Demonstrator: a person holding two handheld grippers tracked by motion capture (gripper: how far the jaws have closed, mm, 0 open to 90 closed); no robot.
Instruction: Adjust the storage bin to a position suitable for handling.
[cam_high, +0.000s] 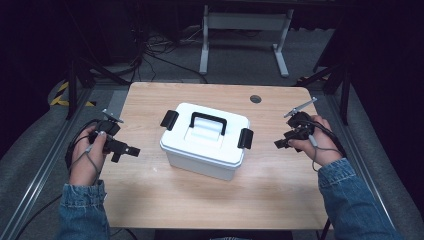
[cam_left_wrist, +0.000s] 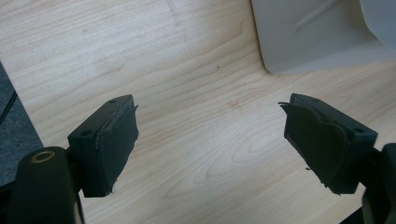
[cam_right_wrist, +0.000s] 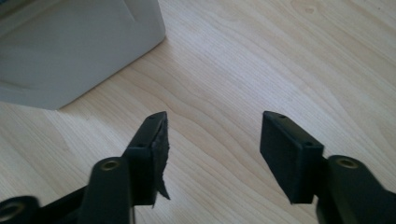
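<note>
My left tongs (cam_high: 131, 150) and right tongs (cam_high: 279, 144) both gape wide, nothing between the jaws, hovering over the bench (cam_high: 150, 195) on either side of the white box (cam_high: 205, 141). I see it mid-bench, lid on, black handle (cam_high: 208, 120) flat.

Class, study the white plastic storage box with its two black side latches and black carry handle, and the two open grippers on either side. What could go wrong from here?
1. The white plastic storage box stands loose on the wooden table; pushing one black latch alone may slide it.
2. The torn pad on the right gripper fingers could slip on the other latch.
3. The left gripper may snag its trailing cable.
</note>
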